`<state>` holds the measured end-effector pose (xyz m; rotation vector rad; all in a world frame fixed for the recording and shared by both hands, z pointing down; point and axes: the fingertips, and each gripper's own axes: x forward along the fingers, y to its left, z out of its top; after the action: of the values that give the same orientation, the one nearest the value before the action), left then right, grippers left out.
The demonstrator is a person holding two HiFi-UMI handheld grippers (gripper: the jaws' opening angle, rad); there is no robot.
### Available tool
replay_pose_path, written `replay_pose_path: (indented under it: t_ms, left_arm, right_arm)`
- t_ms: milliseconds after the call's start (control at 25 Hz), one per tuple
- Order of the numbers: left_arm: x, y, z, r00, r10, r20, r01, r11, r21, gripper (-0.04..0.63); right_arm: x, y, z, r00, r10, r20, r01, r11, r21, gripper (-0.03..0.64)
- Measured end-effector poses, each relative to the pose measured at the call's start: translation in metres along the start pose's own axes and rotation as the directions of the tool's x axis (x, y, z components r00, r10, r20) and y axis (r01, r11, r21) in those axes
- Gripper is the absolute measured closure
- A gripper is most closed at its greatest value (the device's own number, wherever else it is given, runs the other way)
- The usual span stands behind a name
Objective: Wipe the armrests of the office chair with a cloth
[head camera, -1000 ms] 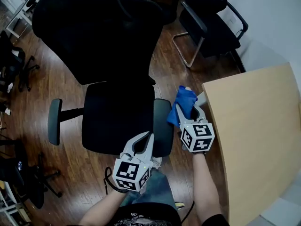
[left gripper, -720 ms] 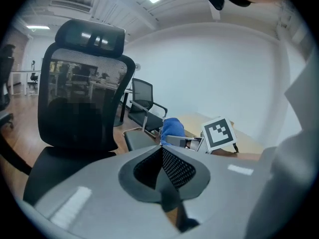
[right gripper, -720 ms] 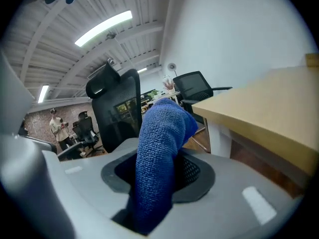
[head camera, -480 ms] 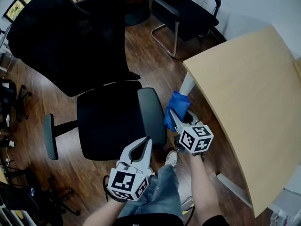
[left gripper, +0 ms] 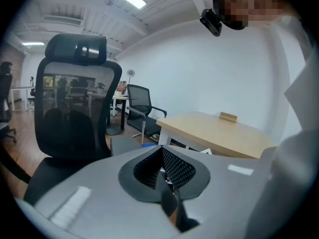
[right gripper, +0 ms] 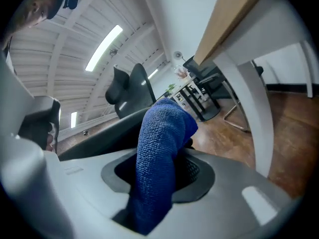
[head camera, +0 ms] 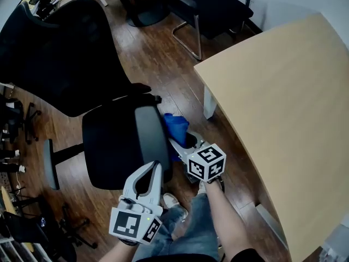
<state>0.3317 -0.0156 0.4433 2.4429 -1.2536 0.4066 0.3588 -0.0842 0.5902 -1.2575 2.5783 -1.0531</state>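
Note:
The black office chair (head camera: pixel 109 143) stands below me, its right armrest (head camera: pixel 148 130) nearest and its left armrest (head camera: pixel 49 162) far left. My right gripper (head camera: pixel 175 141) is shut on a blue cloth (head camera: pixel 175 125), which lies against the outer side of the right armrest. In the right gripper view the cloth (right gripper: pixel 160 153) fills the jaws, with the dark armrest (right gripper: pixel 99 133) just behind it. My left gripper (head camera: pixel 155 167) is shut with nothing in it, its tips at the near end of that armrest. The left gripper view shows the shut jaws under the chair's mesh back (left gripper: pixel 75 108).
A light wooden table (head camera: pixel 283 102) fills the right side, its white leg (head camera: pixel 209 103) close to the cloth. A black visitor chair (head camera: pixel 218 4) stands at the top. My jeans leg and shoe (head camera: pixel 170 201) are beside the seat. More chair bases crowd the left edge (head camera: pixel 13 119).
The right gripper has carried the cloth leftwards from beside the table edge onto the right armrest's side. The left gripper stays low by the armrest's near end. The view has swung.

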Motion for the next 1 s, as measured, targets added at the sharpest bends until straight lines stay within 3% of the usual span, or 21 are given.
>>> replay_pose_path:
  t_ms: [120, 480, 800, 1000]
  left_arm:
    - [0.008, -0.002, -0.004, 1.000, 0.022, -0.001, -0.022, 1.000, 0.002, 0.591]
    - [0.017, -0.003, -0.005, 0.999, 0.035, 0.013, -0.035, 0.999, 0.028, 0.591]
    - [0.005, 0.001, -0.002, 0.999, 0.029, 0.040, -0.030, 0.999, 0.026, 0.591]
    - [0.002, 0.002, -0.004, 0.999, 0.029, 0.042, -0.030, 0.999, 0.018, 0.591]
  right_arm:
    - [0.013, -0.004, -0.018, 0.999, 0.038, -0.031, -0.038, 0.999, 0.005, 0.469]
    - [0.029, -0.060, -0.065, 0.988, -0.077, -0.135, 0.078, 0.997, 0.004, 0.469]
    - [0.049, -0.093, -0.107, 0.954, -0.175, -0.245, 0.179, 0.984, -0.006, 0.469]
    - [0.055, -0.115, -0.127, 0.918, -0.234, -0.321, 0.235, 0.971, -0.036, 0.469]
